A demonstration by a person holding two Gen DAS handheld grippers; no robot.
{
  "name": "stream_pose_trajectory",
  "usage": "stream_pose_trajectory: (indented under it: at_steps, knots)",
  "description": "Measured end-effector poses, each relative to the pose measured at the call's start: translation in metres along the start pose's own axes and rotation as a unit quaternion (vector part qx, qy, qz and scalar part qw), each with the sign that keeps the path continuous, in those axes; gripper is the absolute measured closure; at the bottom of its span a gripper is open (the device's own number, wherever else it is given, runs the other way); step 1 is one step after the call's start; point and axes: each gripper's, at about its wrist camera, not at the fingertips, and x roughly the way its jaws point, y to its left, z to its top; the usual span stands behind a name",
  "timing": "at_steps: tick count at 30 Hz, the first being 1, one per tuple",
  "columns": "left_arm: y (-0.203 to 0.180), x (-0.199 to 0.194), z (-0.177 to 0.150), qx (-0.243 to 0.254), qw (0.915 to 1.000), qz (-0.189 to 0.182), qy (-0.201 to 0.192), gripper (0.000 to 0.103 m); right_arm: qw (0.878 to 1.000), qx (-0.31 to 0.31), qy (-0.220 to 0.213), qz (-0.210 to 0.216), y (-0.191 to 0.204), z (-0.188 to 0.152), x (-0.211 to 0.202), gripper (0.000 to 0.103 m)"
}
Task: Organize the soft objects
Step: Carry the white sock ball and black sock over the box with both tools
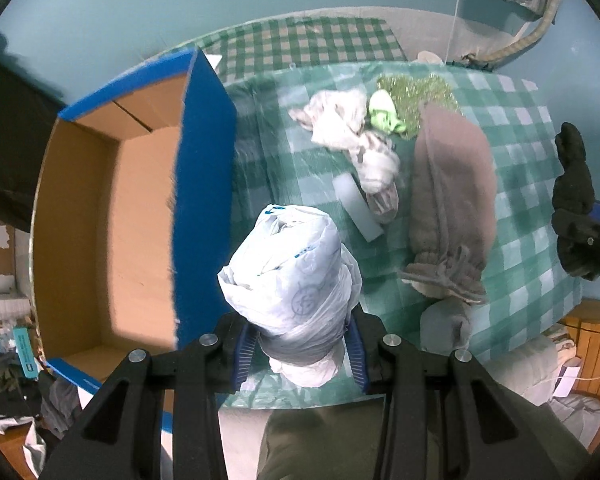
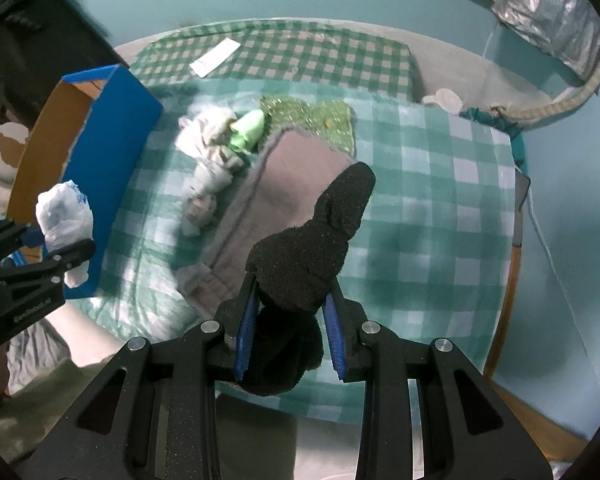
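Two loads are carried at once, so two separate drops are possible. The left gripper [image 1: 300,356] has its jaws clamped partway on a crumpled white plastic bag [image 1: 292,276], held above the checked cloth [image 1: 520,216] just beside the blue wall of the open cardboard box [image 1: 112,216]. Only the lower bunch of the bag is pinched; the film is slick and most of its bulk sits beyond the pads, so it is judged likely to creep out if swung sideways fast. The box wall stands close on the bag's left, and a low pass could snag the bag on the rim or tip the box. The right gripper [image 2: 290,340] has its jaws narrowed on a black fuzzy sock-like item [image 2: 312,248], its long free end projecting well past the fingertips; that tail could be dragged across the brown fleece garment [image 2: 296,176] or the grey rag bundle [image 2: 208,172] below and scatter them. The green tinsel cloth [image 2: 312,116] and the light green piece [image 2: 248,130] lie farther back, still unsorted. With both hands headed for one box opening, a collision between the grippers is a risk.
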Motion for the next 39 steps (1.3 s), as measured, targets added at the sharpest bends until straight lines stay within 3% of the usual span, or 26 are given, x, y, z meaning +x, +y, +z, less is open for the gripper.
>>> stream_pose_trajectory:
  at_steps: [18, 39]
  knots:
    - [0.036, -0.054, 0.012, -0.014, 0.9989, -0.006, -0.045, 0.063, 0.997, -0.062, -0.032, 0.025, 0.063, 0.042, -0.040, 0.072]
    - [0.125, -0.074, 0.001, -0.083, 0.9948, 0.011, -0.058, 0.063, 0.989, -0.135, -0.037, 0.053, 0.157, 0.083, -0.042, 0.072]
